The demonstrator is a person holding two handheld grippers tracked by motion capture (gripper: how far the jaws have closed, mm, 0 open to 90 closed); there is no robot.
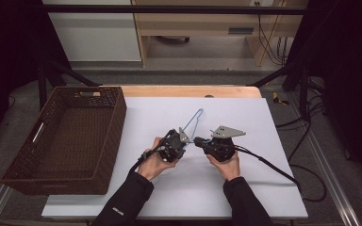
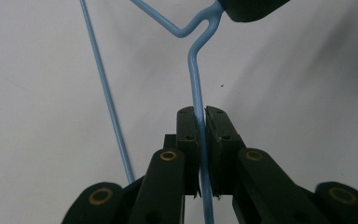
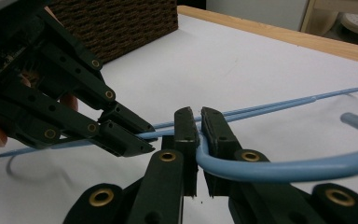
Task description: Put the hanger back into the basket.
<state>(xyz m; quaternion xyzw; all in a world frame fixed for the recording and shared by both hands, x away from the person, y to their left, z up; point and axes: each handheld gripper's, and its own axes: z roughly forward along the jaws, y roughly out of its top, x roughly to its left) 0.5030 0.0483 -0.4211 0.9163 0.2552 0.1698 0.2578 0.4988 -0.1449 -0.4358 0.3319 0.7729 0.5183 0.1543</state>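
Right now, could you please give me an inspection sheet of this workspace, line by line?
Surface: white sheet over a light wooden tabletop.
Job's things: thin light-blue wire hanger, held by both grippers just above the sheet; its hook curves away from the right gripper's jaws in the right gripper view.
Clutter: dark brown woven basket on the left of the table, nothing seen inside.
Grippers: left gripper shut on the hanger's wire; right gripper shut on the wire near the hook.
Cables: black cable trails from the right gripper off the table's right edge; more black cables on the floor.
Surroundings: black frame bars, light wooden furniture behind.
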